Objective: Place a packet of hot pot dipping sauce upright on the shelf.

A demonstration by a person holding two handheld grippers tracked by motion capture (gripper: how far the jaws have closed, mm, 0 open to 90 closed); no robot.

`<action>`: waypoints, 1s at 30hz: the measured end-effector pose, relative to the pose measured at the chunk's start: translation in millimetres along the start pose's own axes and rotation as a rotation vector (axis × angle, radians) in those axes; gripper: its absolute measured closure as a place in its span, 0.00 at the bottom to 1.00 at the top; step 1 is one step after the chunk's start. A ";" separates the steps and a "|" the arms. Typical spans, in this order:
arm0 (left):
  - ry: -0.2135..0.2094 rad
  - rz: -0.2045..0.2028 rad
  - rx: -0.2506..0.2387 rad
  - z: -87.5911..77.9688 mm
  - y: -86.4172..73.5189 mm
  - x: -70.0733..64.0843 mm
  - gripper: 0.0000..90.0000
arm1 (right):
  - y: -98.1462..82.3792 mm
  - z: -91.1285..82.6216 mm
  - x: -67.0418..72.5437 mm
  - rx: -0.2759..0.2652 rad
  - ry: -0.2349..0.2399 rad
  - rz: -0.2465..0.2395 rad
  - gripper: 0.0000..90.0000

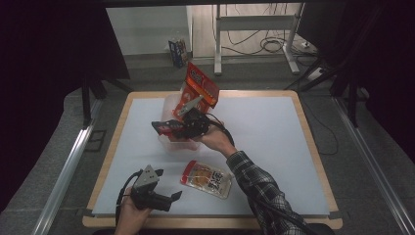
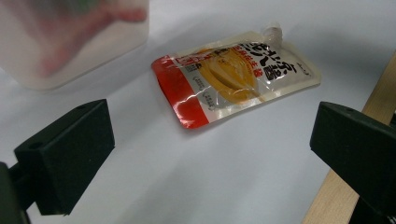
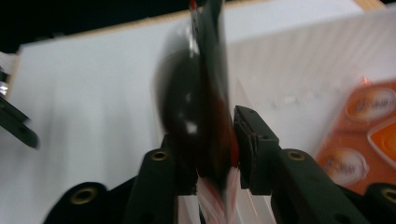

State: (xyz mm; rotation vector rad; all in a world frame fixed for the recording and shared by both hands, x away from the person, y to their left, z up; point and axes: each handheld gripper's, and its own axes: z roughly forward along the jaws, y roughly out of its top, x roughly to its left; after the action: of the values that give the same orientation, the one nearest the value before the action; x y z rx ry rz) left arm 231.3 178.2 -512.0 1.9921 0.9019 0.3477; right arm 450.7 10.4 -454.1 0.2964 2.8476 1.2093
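A clear pouch [image 1: 206,179] with a red end and yellow contents lies flat on the white table; it also appears ahead of the jaws in the left gripper view [image 2: 233,74]. My left gripper [image 1: 169,185] rests near the front edge, left of the pouch. It [image 2: 210,149] stands open and wide with nothing between its jaws. My right gripper [image 1: 175,128] hovers over a clear plastic container [image 1: 169,144]. It [image 3: 208,140] is shut on a dark red pouch [image 1: 163,128], which looks blurred and upright between the jaws [image 3: 201,107]. An orange-red packet [image 1: 200,88] stands tilted in the container's far side.
The white table mat [image 1: 274,147] has a wooden rim [image 2: 373,93] close to the left gripper's right jaw. The container's frosted wall [image 2: 70,46] sits to the upper left in the left gripper view. The orange packet [image 3: 359,135] lies at right in the right gripper view.
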 end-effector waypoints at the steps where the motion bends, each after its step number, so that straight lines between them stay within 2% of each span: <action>1: 0.000 0.000 0.000 0.1 0.0 0.0 0.00 | -2.1 -0.1 0.5 -0.001 -0.015 -0.002 0.71; 4: 0.001 0.001 0.003 0.5 0.0 -0.1 0.00 | -5.0 -2.8 -0.8 -0.022 -0.019 0.031 0.59; 14: 0.003 0.003 0.014 2.4 -0.3 -0.6 0.00 | -9.7 -14.4 2.6 -0.026 -0.091 0.059 0.26; 20: -0.001 0.009 0.023 4.8 -0.6 -2.2 0.00 | -21.2 -24.7 5.7 -0.038 -0.112 0.059 0.14; 30: 0.004 0.023 0.028 9.4 -2.0 -3.0 0.00 | -41.1 -48.7 9.9 -0.086 -0.134 0.097 0.03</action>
State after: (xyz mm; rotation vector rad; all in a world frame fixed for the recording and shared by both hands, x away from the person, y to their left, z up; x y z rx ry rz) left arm 233.5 171.0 -518.6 2.0298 0.8911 0.3539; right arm 429.3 -50.2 -449.2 0.4970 2.6875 1.2726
